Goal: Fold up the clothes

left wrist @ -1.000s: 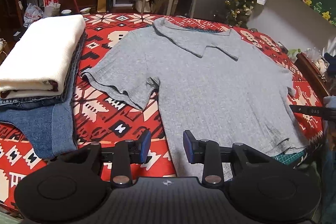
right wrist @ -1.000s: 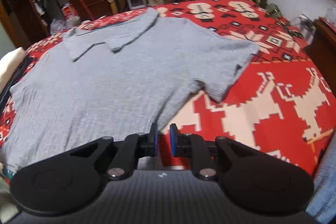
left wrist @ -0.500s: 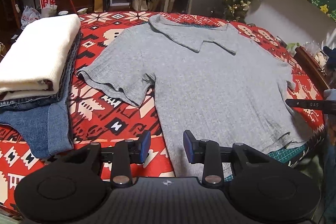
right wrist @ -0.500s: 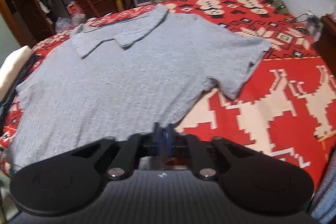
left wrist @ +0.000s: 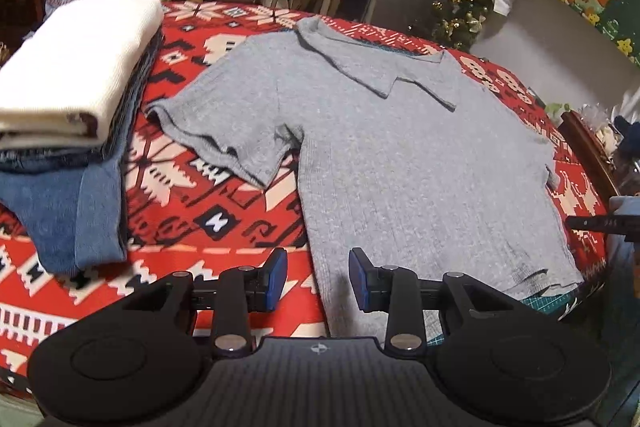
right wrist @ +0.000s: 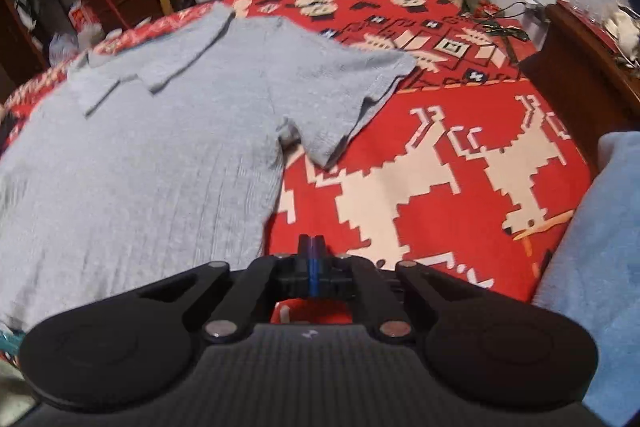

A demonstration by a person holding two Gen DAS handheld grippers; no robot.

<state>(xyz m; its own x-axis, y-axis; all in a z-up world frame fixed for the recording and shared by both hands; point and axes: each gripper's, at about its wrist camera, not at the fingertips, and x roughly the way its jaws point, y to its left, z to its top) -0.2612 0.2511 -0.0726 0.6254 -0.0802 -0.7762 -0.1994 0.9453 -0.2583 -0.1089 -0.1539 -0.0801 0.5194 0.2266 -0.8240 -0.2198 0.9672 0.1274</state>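
So there's one grey ribbed polo shirt lying flat, collar away from us, both short sleeves spread, on a red patterned tablecloth. One stack of folded clothes sits off to its left. Two grippers: left gripper has its fingers wide apart over the hem's left corner, right gripper is pinched closed on nothing, by the shirt's right edge, with plenty of bare cloth to the right.

The grey short-sleeved collared shirt is a soft, matt ribbed knit. Under it, the red patterned cloth looks flat-woven, though blur hides its texture. The folded cream knit is finely ribbed, the folded blue jeans coarse denim. The matt black plastic left tongs carry smooth blue pads.
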